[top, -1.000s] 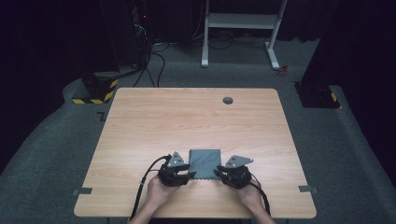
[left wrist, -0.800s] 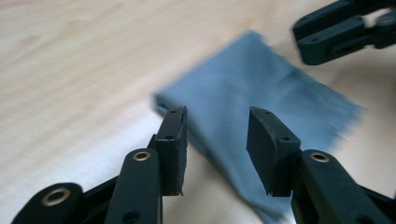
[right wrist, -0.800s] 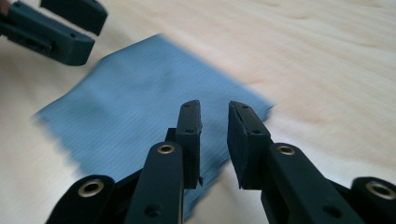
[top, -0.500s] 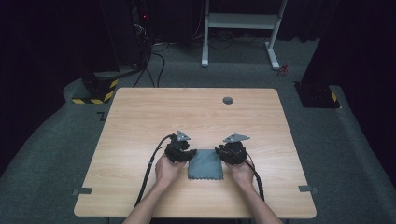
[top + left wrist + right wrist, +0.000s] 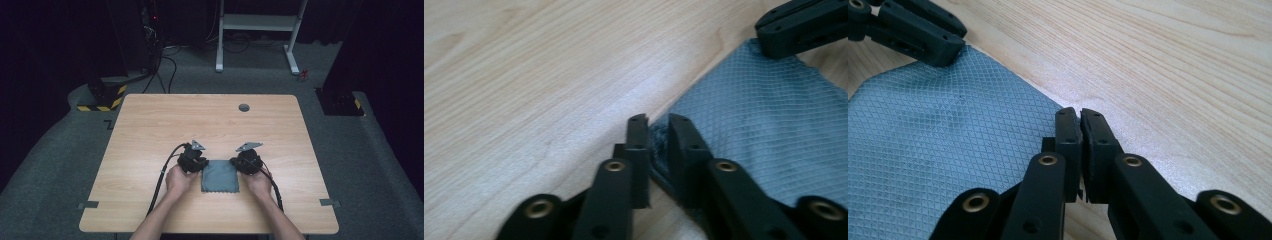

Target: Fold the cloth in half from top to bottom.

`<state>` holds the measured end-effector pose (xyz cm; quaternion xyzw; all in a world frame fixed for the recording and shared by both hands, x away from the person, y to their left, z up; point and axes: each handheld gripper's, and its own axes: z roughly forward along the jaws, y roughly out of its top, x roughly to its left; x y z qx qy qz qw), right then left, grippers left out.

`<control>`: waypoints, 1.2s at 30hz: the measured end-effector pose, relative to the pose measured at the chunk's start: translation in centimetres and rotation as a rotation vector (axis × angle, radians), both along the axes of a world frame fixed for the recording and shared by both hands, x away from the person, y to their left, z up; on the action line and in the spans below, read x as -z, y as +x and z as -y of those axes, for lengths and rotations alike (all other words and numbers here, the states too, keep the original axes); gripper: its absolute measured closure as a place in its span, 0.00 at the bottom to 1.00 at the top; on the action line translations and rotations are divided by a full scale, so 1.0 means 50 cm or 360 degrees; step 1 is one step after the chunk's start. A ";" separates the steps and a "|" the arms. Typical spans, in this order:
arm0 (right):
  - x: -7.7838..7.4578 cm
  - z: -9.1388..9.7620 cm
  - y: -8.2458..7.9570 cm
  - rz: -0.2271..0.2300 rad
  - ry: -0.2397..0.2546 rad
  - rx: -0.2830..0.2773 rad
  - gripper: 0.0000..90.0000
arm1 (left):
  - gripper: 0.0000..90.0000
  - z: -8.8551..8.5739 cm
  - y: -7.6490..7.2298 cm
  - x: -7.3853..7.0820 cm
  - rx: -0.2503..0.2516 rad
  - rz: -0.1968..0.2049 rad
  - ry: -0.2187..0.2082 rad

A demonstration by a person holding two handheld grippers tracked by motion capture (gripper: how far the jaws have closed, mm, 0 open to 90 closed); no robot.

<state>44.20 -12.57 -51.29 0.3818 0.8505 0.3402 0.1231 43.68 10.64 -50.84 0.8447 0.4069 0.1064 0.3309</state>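
Note:
A grey cloth [image 5: 220, 176] with a fine diamond weave lies flat on the wooden table [image 5: 150, 125], near the person's edge. My left gripper [image 5: 202, 163] sits at the cloth's far left corner. In the left gripper view its jaws have just been closing, and the left gripper [image 5: 658, 122] now pinches a bunched fold of cloth [image 5: 764, 125]. My right gripper [image 5: 240, 163] is at the far right corner. Its jaws have also just been closing, and the right gripper [image 5: 1079, 115] stands shut with the corner of the cloth [image 5: 938, 135] running in between the tips.
A round cable hole [image 5: 244, 107] sits near the table's far edge. A black cable [image 5: 162, 175] trails from the left gripper over the near edge. Beyond the table stand a white desk frame [image 5: 260, 22] and a yellow-and-black striped base [image 5: 102, 106].
Both hands have moved away from the person, from beside the cloth's near part to its far corners. The jaws of both grippers have closed there.

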 end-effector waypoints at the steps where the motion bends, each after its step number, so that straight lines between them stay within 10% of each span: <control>1: 0.000 0.000 0.000 0.0012 -0.0008 -0.0004 0.97 | 0.95 0.002 0.001 -0.001 0.0010 0.0006 0.0015; 31: -0.002 -0.030 0.058 0.0092 -0.0109 0.0094 0.96 | 0.92 -0.006 0.057 0.007 -0.0106 0.0159 0.0011; 36: -0.017 -0.023 0.045 0.0110 -0.0007 0.0126 0.88 | 0.84 -0.006 0.029 -0.012 -0.0054 0.0203 -0.0068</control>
